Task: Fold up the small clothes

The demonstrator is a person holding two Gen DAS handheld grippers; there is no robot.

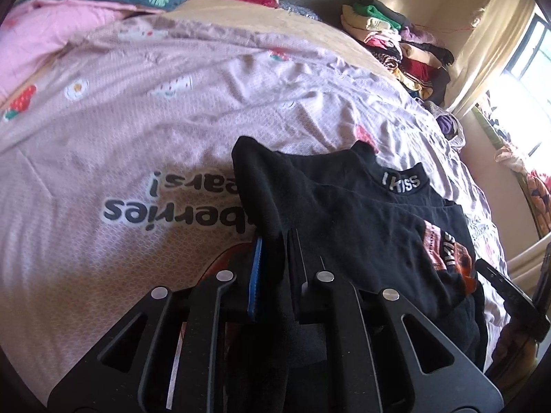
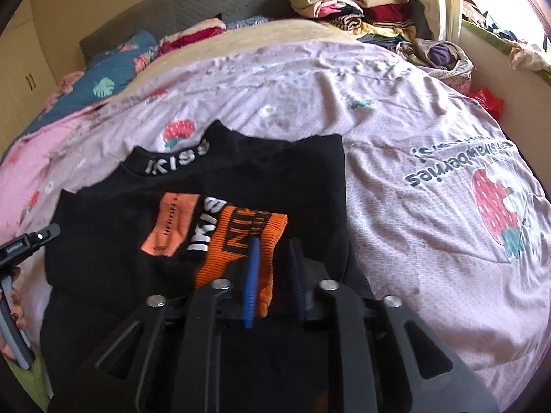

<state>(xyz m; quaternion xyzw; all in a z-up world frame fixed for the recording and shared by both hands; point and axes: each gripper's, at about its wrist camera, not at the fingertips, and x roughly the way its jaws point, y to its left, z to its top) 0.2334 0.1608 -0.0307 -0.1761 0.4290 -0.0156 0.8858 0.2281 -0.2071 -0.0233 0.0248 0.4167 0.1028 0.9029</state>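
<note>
Sweater [image 2: 193,186] in black lies on the bed [image 2: 396,130], on the pink strawberry sheet, with its "IKISS" collar [image 2: 175,160] pointing away from you. It is already partly folded, and you see this from the orange cuff [image 2: 241,241] that rests across the chest print.

Your left claw [image 1: 275,261] is pressed together on black cloth. A fold of the sweater's edge goes up between its blue pad [image 1: 256,275] and the other finger, so you have this side pinched, probably to carry it over the body as the next fold. The cloth hangs loose around the fingers, so a thin pinch could slip if you pull fast.

Your right claw [image 2: 275,268] stands a little spread above the orange cuff. Its blue finger [image 2: 253,275] lies over the ribbed knit, but I cannot tell if the pads press on anything; it looks more like a release, so that the sleeve stays flat where it is put.

In the right wrist view, the other tool [image 2: 27,241] shows at the left edge with a hand [image 2: 15,309] on its handle.

The pile of folded clothes [image 2: 358,3] sits at the far corner of the bed, well apart from the sweater. I think the finished piece should go there later.
</note>
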